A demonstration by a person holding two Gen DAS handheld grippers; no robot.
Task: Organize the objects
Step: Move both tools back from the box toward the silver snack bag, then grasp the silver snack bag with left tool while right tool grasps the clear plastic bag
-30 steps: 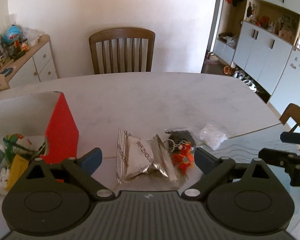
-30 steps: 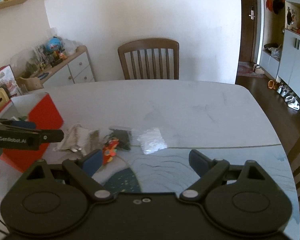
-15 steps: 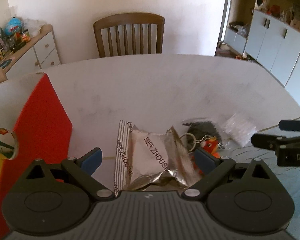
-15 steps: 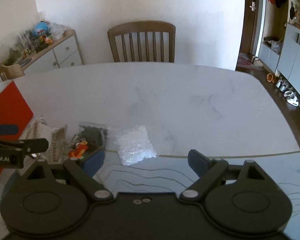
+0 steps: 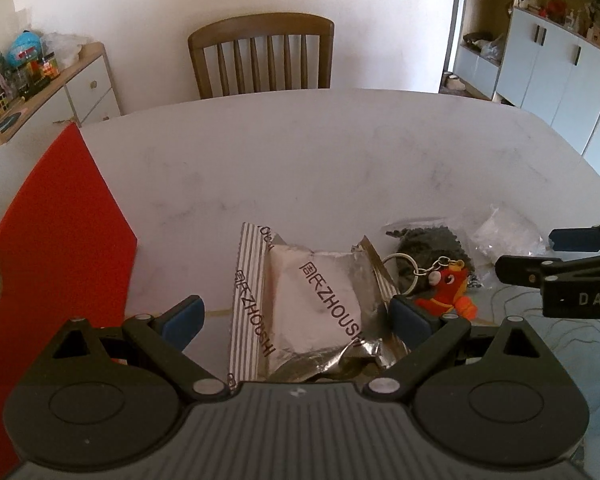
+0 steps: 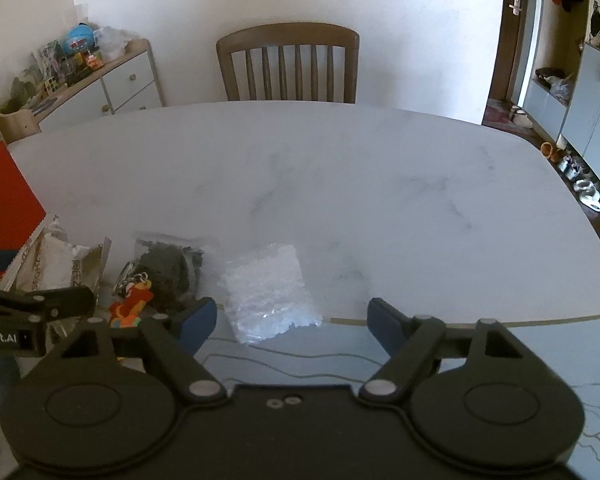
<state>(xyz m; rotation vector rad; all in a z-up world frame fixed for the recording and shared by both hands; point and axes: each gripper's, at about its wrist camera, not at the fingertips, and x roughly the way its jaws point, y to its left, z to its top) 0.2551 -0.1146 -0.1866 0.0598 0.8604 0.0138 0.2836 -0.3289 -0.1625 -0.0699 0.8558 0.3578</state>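
Left hand-held gripper [image 5: 296,316], left wrist view: jaws spread wide, straddling the silver foil snack packet [image 5: 312,304] without pressing it. Packet lies flat on the white desk [image 5: 300,152], near edge, printed face up. Likely light, crinkly and slippery; the puffed middle would dent, so the crimped end seams look the safer hold. To its right, touching or just beside it: orange plush keychain [image 5: 448,284], soft, with a metal ring; behind that a clear bag of dark bits [image 5: 428,240]; further right a clear bag of white granules [image 5: 504,236]. Red box [image 5: 60,240] stands at left, just beside the packet. Right-hand tool enters at the right margin.

Right hand-held gripper [image 6: 292,316], right wrist view: jaws apart and closing, the clear bag of white granules between them at the near end, pads not yet on it. Bag probably light, limp and slick; a pinch across its near edge seems best. Dark bag and keychain lie to its left, foil packet and red box further left.

Change against the earlier frames: both tools sit lower and closer over their items, which fill more of each view; the foil packet, formerly ahead of the left jaws, now sits between them; the granule bag likewise for the right.
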